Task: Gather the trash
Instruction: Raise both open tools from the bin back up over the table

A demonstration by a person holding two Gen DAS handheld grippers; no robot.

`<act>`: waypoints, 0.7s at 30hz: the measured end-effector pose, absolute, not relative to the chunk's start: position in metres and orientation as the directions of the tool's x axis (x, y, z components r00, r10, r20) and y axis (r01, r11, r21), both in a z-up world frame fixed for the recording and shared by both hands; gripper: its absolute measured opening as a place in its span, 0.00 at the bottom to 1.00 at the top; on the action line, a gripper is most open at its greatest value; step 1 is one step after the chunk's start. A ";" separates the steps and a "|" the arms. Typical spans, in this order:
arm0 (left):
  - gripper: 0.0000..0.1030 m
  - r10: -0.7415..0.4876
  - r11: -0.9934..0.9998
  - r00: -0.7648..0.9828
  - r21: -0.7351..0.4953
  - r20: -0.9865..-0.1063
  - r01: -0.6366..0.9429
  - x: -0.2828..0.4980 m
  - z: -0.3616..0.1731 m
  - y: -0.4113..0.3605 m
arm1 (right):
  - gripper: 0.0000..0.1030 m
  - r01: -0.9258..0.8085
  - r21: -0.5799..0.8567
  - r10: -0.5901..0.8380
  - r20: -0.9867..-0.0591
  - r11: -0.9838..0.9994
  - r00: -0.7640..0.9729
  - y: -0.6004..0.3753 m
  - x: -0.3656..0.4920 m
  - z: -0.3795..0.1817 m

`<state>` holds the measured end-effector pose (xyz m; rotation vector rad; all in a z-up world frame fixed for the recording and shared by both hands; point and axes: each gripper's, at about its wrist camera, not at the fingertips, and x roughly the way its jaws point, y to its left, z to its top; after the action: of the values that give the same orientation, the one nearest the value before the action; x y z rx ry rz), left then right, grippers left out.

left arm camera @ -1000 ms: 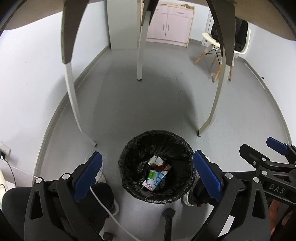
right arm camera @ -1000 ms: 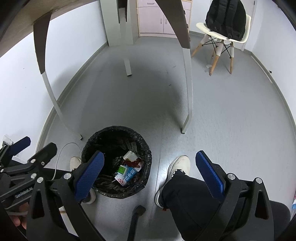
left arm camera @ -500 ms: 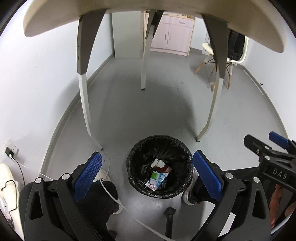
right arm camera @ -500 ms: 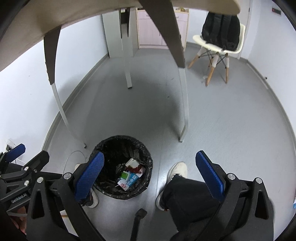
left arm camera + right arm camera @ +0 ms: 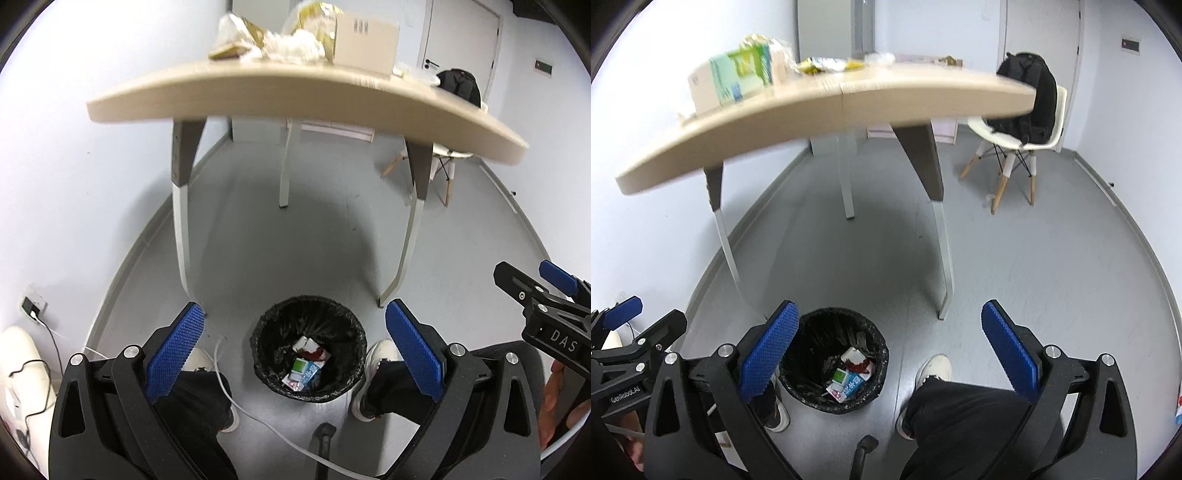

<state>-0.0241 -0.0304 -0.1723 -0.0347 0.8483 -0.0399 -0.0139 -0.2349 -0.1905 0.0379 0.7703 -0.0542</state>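
Grey floor bears a black bin (image 5: 309, 356) holding cartons (image 5: 304, 366); each gripper (image 5: 293, 354) (image 5: 892, 349) spread, empty.

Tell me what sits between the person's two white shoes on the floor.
The round bin lined with a black bag stands between the two white shoes, holding small cartons. The left wrist view shows this best; a white cable trails by the left shoe.

A grey floor (image 5: 1052, 258) is bounded by pale blue-white walls (image 5: 74, 184). A light wooden tabletop (image 5: 820, 110) is carried on tapered legs (image 5: 923, 158). A white chair (image 5: 1015, 136) is seen near a closed door (image 5: 461, 37).
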 end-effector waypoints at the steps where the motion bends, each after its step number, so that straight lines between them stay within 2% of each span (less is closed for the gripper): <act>1: 0.94 -0.047 0.999 0.664 -0.049 -0.746 0.015 -0.025 -0.168 -0.029 | 0.93 0.060 0.012 -0.035 -0.692 0.998 0.721 -0.234 -0.016 -0.187; 21: 0.94 -0.034 0.999 0.749 -0.036 -0.662 0.014 -0.017 -0.061 -0.046 | 0.92 0.035 -0.013 -0.036 -0.584 0.999 0.811 -0.250 -0.023 -0.078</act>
<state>-0.0167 -0.0457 -0.0606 -0.0291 0.7245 -0.0263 -0.0228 -0.2503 -0.0775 -0.0020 0.6240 -0.0382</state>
